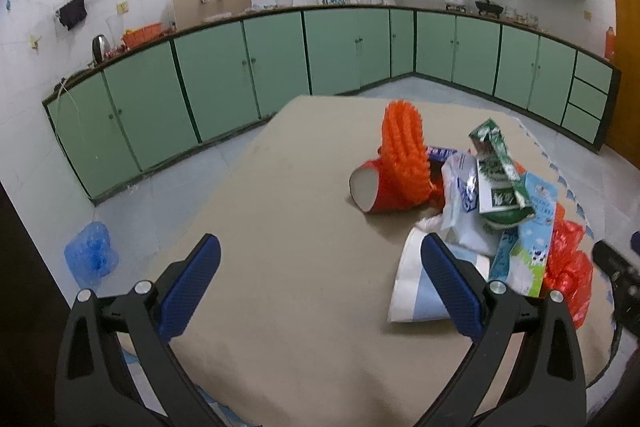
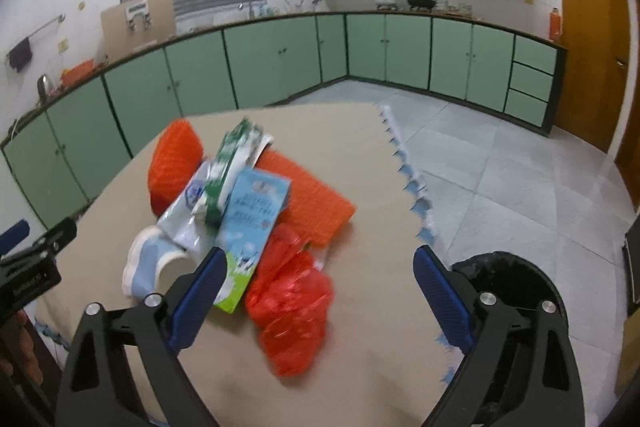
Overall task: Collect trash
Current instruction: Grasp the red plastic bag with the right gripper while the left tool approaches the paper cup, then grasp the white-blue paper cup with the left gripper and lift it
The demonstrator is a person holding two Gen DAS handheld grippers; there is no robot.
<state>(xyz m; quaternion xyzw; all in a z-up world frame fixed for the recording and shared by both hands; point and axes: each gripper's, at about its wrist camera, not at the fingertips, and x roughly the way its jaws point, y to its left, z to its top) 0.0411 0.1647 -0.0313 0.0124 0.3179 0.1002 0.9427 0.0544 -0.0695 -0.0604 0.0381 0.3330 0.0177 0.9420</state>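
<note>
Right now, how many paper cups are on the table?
2. A red cup lies on its side at the pile's far left; a blue-and-white cup lies at the near left. Others may be buried.

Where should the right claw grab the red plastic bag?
Pinch the crumpled top folds of the red plastic bag, coming straight down from above. It lies loose at the pile's near edge, right under the open right claw, with bare table beside it.

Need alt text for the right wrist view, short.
The open right gripper hovers over a pile of trash on a tan table: a crumpled red plastic bag, a blue milk carton, a green carton and orange mesh. A black bin sits at the table's right edge; green kitchen cabinets line the walls behind.
</note>
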